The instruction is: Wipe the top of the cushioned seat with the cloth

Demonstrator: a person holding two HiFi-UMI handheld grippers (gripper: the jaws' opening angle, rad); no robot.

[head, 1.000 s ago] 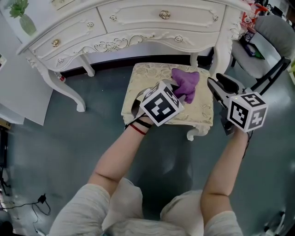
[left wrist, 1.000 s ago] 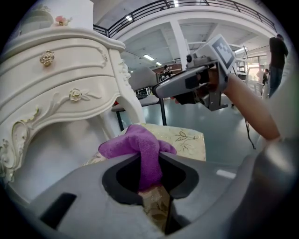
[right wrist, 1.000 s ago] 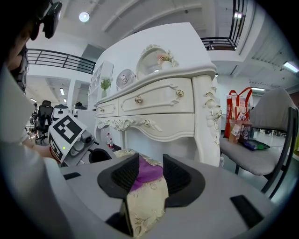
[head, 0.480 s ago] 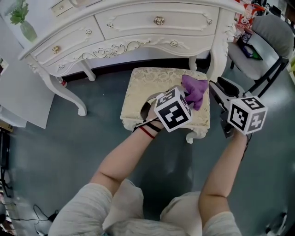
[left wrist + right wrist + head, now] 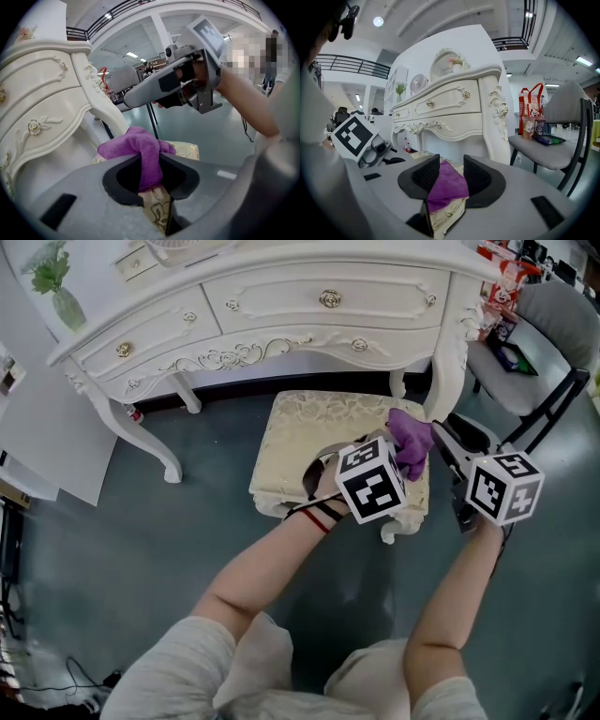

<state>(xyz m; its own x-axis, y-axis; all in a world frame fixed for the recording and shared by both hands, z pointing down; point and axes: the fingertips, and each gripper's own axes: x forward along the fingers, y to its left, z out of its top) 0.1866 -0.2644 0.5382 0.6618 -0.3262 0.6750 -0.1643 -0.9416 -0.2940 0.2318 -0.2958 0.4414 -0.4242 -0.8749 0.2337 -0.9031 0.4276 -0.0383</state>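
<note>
Wiping stroke at the right edge of the cushioned seat (image 5: 319, 427): left gripper (image 5: 150, 164) clamps the purple cloth (image 5: 411, 439); right gripper (image 5: 445, 180) idle, jaws apart; next, probably a leftward sweep

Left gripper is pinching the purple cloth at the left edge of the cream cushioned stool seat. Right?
Wrong edge. The left gripper is pinching the purple cloth at the right edge of the cream cushioned stool seat; the head view shows it.
</note>
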